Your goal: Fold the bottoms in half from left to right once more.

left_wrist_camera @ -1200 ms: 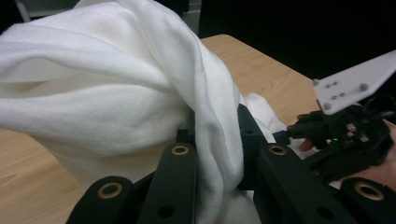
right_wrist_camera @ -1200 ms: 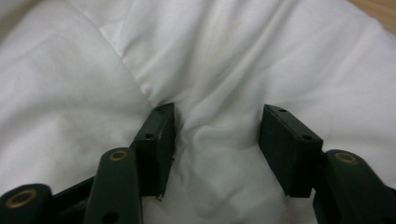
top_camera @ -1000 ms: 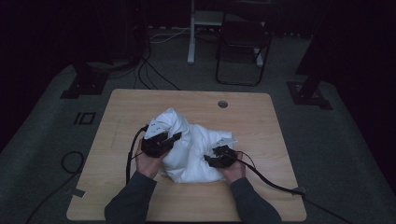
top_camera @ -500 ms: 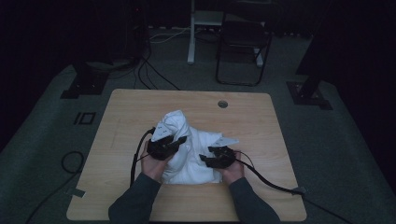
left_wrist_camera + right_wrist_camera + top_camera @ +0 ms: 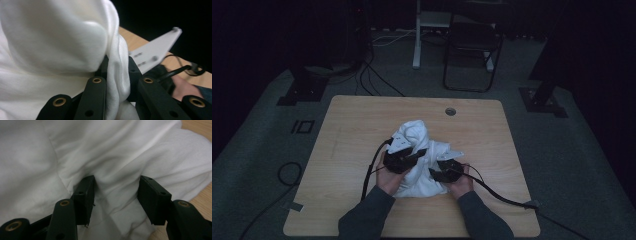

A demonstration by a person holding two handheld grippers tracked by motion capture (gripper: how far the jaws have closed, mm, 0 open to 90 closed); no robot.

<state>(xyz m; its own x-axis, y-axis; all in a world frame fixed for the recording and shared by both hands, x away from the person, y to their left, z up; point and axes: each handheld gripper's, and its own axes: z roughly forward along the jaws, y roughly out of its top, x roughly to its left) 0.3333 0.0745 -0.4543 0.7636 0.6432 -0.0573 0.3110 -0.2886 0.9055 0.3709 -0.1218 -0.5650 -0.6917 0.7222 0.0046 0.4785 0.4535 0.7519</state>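
Left gripper [image 5: 117, 75]: your jaws are pinched tight on a thick fold of the white cloth [image 5: 50, 45]; in the left gripper view the fold runs up between the two black jaws and fills the gap.
Left gripper from above: in the high view it [image 5: 418, 154] sits on the near-left part of the cloth heap [image 5: 419, 160], its grey plate on top and its nose pointing toward your other hand.
Right gripper [image 5: 116, 195]: your jaws stand about half open and are pushed into the cloth [image 5: 105, 155]; a soft ridge of fabric bulges up between them.
Right grip: the inner faces look to be against the fabric, but you cannot tell from the right gripper view whether they truly press on it.
Right gripper from above: in the high view it [image 5: 435, 173] rests at the near-right edge of the heap, close to the left gripper.
Your hands: the left hand [image 5: 388, 181] and right hand [image 5: 460, 185] come in from the near edge of the table, dark sleeves behind them.
Cloth: white, rumpled, bunched into a mound with a peak on the far side; it lies on the table a little toward you from the middle.
Table [image 5: 347, 130]: light wood, with a small round hole [image 5: 450, 111] near its far edge.
Cables: a black cable [image 5: 499, 197] trails from your right gripper across the near-right part of the table; another loops off the left one.
Beyond the table: a dark chair [image 5: 472, 55] stands on the grey floor.
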